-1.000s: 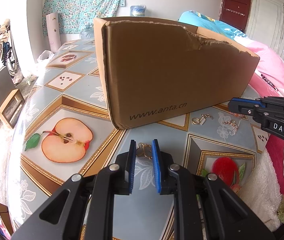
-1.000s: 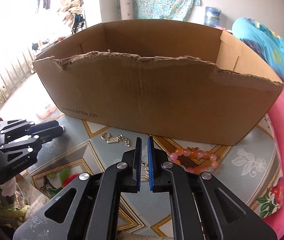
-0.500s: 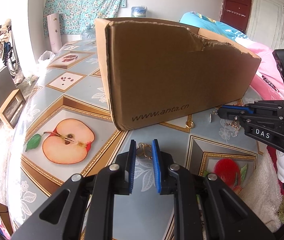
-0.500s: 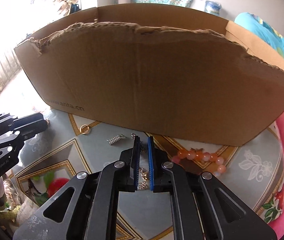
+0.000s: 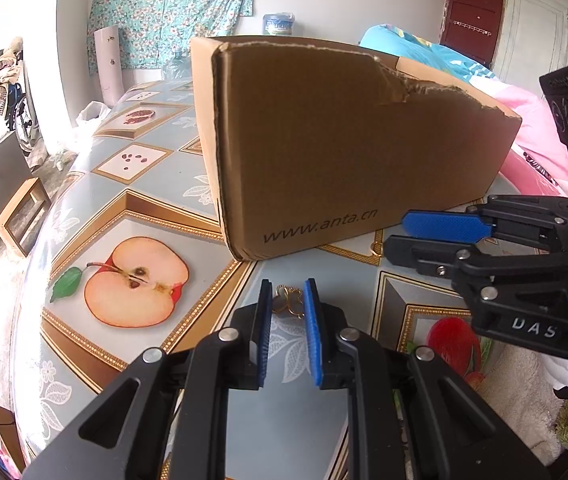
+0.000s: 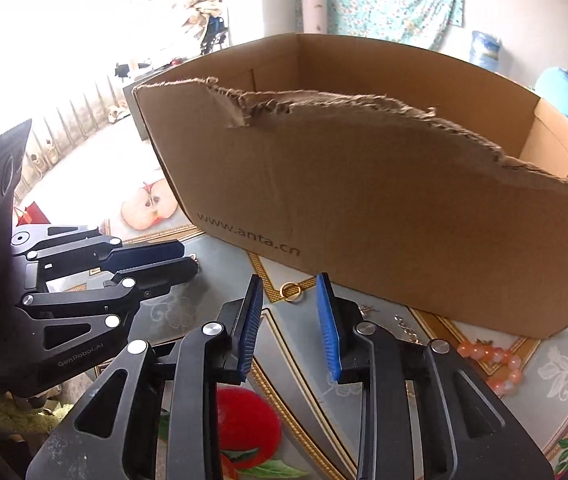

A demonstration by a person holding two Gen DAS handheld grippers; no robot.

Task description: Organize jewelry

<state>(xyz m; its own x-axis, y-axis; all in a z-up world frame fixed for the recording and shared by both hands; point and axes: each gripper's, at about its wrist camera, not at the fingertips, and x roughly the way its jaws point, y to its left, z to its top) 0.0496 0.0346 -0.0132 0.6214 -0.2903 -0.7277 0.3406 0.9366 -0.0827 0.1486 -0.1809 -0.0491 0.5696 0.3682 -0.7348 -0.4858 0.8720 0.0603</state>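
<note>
Holding a small gold butterfly-shaped piece (image 5: 288, 300) between the blue pads of my left gripper (image 5: 287, 304), I keep it low over the fruit-patterned bench (image 5: 155, 196), just in front of the near corner of the torn cardboard box (image 5: 336, 148). The pads press on either side of the piece, so that gripper is clenched on it.

My right gripper (image 6: 290, 300) has just been opening; its blue pads now stand apart with nothing pressed between them. A gold ring (image 6: 290, 292) lies flat on the bench in the gap seen between the two fingers, close to the foot of the box wall printed with a web address. I cannot tell whether the fingertips touch the bench.

To the right of that gripper, a thin chain (image 6: 406, 328) lies on the bench beside the box, and further right an orange bead bracelet (image 6: 494, 360) rests near the box's lower edge. From the left wrist view, the right gripper comes in from the side, its tip beside the ring.
</note>
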